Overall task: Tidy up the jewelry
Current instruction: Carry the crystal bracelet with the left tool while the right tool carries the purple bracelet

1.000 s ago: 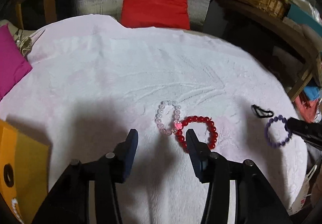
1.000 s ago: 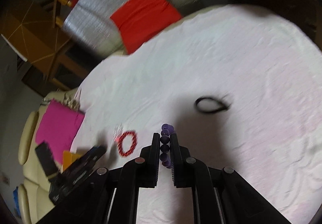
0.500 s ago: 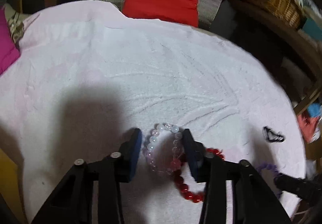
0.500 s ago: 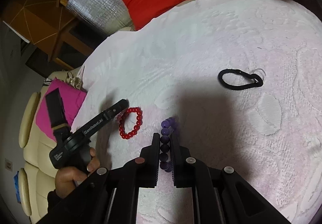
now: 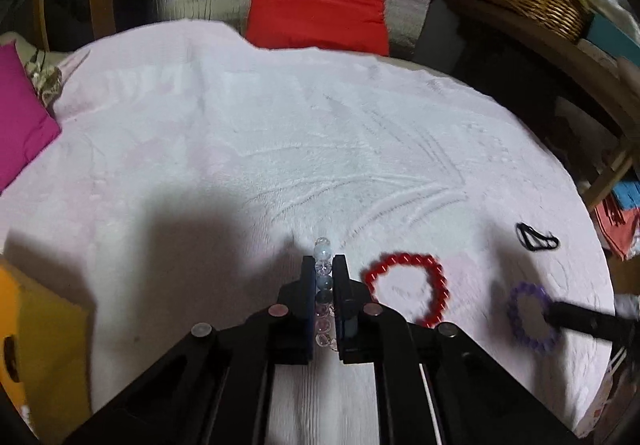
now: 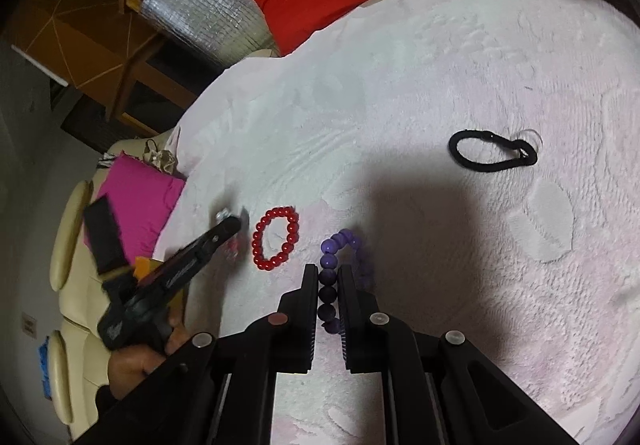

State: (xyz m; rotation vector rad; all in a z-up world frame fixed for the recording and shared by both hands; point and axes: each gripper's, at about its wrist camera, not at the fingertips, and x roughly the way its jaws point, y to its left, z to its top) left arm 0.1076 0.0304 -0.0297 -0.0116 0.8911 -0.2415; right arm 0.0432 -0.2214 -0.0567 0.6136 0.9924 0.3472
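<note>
The left gripper [image 5: 323,265] is pinching the clear bracelet [image 5: 322,287] between its fingers — the right gripper [image 6: 328,277] is likewise clamping the purple bracelet [image 6: 329,277], the red bracelet [image 6: 276,238] lying between them.

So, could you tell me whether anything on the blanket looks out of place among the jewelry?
Yes: a black hair tie lies apart from the beaded bracelets, with a stray hair at its knot. It is the only piece that isn't beaded; the red bracelet lies flat and intact.
</note>
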